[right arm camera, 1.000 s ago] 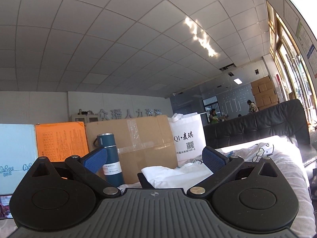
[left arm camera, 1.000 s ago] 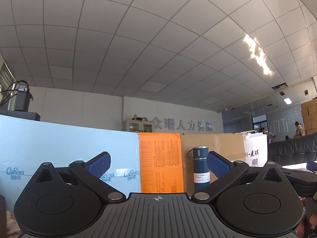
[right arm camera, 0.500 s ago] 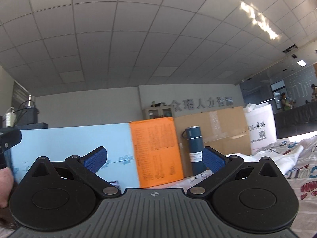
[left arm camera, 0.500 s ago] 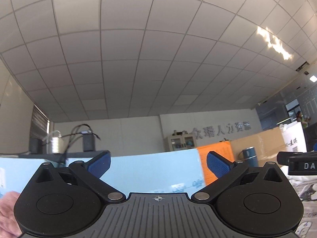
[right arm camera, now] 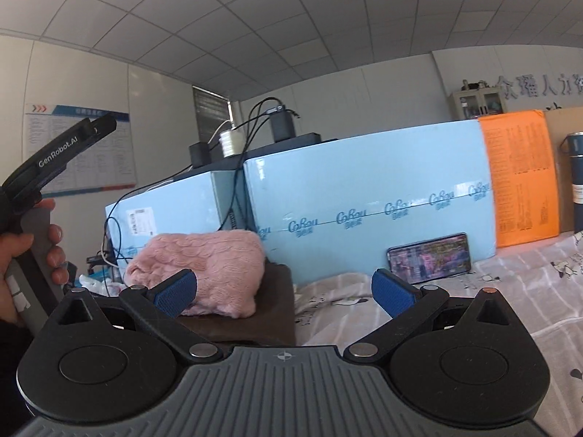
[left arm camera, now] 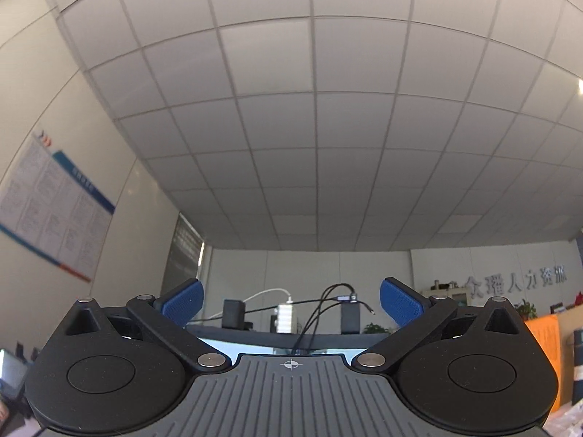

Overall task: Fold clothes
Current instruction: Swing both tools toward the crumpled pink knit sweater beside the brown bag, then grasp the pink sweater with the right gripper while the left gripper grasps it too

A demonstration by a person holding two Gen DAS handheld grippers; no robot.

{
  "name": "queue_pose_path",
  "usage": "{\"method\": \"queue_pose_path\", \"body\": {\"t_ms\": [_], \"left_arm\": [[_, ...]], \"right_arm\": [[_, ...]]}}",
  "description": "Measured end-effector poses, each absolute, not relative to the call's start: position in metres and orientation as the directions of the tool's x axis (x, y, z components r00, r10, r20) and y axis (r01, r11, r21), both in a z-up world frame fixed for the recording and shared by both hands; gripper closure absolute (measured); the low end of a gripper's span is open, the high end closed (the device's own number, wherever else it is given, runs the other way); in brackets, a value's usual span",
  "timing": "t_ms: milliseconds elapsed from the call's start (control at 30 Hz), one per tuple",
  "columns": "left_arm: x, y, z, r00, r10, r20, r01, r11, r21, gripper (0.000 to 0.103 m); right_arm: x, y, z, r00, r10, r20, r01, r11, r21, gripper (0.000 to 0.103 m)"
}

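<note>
"GenRobot.AI" on left gripper; "CaRou" on blue board

Pink knit garment, seemingly folded, atop dark cloth

Left tongs tilt upward, blue pads spread wide, nothing between them. Right tongs sit level and equally wide (also empty). The left hand grips its handle.

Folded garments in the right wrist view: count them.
2: a fluffy pink knitted sweater lying atop a folded dark brown garment, left of the patterned bedsheet. More may be hidden below.
</note>
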State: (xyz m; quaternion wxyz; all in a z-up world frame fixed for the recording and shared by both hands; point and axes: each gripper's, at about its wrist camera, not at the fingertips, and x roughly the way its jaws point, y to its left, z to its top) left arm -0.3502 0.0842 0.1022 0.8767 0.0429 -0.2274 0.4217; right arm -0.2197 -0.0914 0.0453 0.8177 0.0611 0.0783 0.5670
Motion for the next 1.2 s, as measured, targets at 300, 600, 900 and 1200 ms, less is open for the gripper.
{"method": "queue_pose_path", "body": {"t_ms": [300, 600, 900, 1200], "left_arm": [[-0.382, 0.191, 0.051, 0.672, 0.711, 0.208, -0.516, 0.650, -0.557, 0.000], [-0.432, 0.255, -0.013, 0.666, 0.738, 0.106, -0.312, 0.405, -0.859, 0.000], [-0.426, 0.272, -0.026, 0.718, 0.692, 0.080, -0.237, 0.351, -0.906, 0.001], [-0.403, 0.269, -0.026, 0.763, 0.645, 0.027, -0.297, 0.387, -0.873, 0.006]], "right_arm": [[-0.229, -0.012, 0.052, 0.237, 0.959, -0.153, -0.962, 0.254, 0.097, 0.000], [-0.245, 0.101, 0.034, 0.089, 0.965, -0.246, -0.992, 0.107, 0.061, 0.001], [-0.227, 0.161, 0.017, 0.029, 0.953, -0.301, -0.941, 0.128, 0.314, 0.026], [-0.188, 0.135, 0.017, 0.071, 0.973, -0.220, -0.853, 0.173, 0.492, 0.086]]}}
